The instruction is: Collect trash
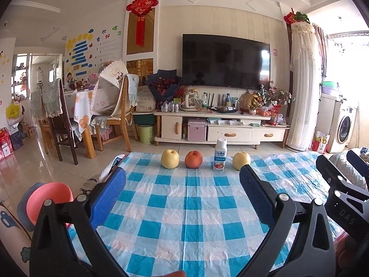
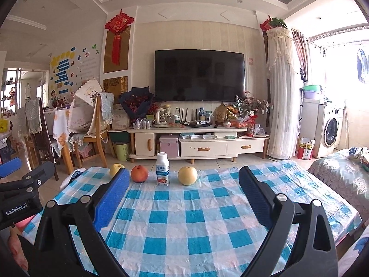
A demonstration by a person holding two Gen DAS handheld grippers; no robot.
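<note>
1. The left gripper [image 1: 182,173] hovers over the near part of the table [image 1: 189,219], level and aimed at the far edge, its blue-padded fingers [image 1: 108,198] spread wide and holding nothing.
2. The right gripper [image 2: 184,180] hangs beside it in the same pose, fingers [image 2: 113,198] equally wide apart and empty.
3. The small white bottle [image 1: 220,154] stands upright at the table's far edge, in a row between a red apple [image 1: 193,159] and a yellow apple [image 1: 241,160], with another yellow apple [image 1: 170,158] at the left end.
4. In the right wrist view that left-end apple is half hidden behind the left finger.
5. A pink bowl [image 1: 49,198] sits off the table's left edge, partly covered by the gripper frame.
6. The bottle's label print is too small to read.
</note>
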